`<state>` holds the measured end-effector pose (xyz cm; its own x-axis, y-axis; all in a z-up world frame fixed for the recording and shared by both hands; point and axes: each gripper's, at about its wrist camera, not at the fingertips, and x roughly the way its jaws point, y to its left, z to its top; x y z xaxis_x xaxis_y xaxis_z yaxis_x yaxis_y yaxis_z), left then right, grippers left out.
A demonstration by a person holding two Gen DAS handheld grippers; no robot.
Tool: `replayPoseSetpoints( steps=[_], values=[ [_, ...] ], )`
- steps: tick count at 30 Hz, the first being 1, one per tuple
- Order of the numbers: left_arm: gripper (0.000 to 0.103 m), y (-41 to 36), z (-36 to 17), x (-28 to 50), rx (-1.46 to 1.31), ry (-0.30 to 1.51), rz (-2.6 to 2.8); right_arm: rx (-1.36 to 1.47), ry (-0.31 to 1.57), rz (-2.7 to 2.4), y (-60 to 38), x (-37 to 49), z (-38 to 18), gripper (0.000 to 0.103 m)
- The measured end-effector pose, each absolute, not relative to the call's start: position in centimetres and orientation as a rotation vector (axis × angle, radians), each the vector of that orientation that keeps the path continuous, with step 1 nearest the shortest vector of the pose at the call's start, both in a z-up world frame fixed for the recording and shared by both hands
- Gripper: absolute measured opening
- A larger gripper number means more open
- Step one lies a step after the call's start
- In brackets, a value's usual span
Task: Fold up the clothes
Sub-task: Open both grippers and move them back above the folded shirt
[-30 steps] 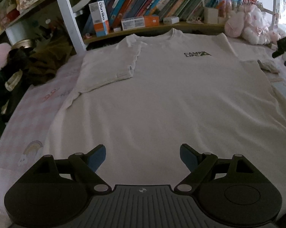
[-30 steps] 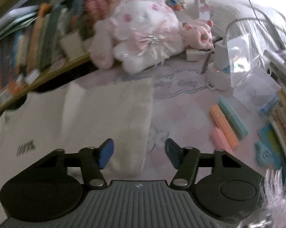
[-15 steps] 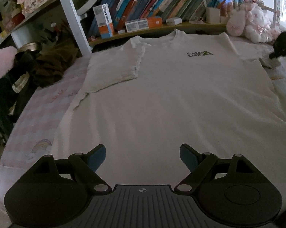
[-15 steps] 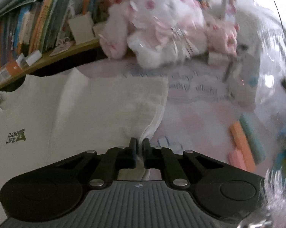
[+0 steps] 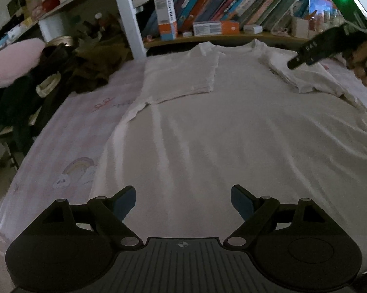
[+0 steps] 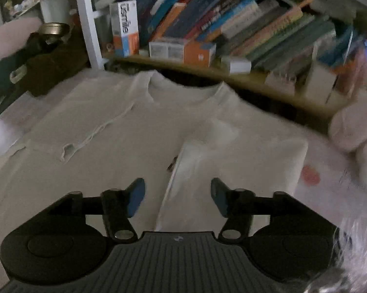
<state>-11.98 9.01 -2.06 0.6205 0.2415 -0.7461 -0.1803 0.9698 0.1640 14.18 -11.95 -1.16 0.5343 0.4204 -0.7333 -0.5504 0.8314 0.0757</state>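
a white t-shirt lies spread flat across a pink printed bed sheet, collar toward the bookshelf, filling most of both views. both sleeves are folded inward over the chest: the left sleeve lies flat near the collar, and the right sleeve lies over the chest print, of which only a dark sliver shows at the fold edge (too little to read). the sheet carries a rainbow-and-cloud drawing and faint pink script that cannot be made out.

along the shelf stands a leaning row of books, spines blurred. an upright white-and-orange box reading "usmile" stands by the white post, with a longer white-and-orange box lying beside it, its print too small to read. a pile of dark clothes sits off the left side of the sheet, and a pink plush at the right.

the left tongs hover over the hem with jaws wide apart, holding nothing. the right tongs sit just above the folded right sleeve, jaws apart and empty.
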Motion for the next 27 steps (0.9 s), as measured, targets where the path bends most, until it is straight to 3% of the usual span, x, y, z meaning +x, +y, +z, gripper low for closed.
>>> replayPoseSetpoints(
  steps=[15, 27],
  values=[
    [0.088, 11.3, -2.8, -11.5, -0.031, 0.875, 0.296, -0.006, 0.99, 0.518, -19.9, 8.8, -3.2, 0.056],
    [0.088, 12.6, -2.3, -13.4, -0.085, 0.873, 0.408, -0.03, 0.958, 0.446, -22.6, 3.3, -3.0, 0.061]
  ],
)
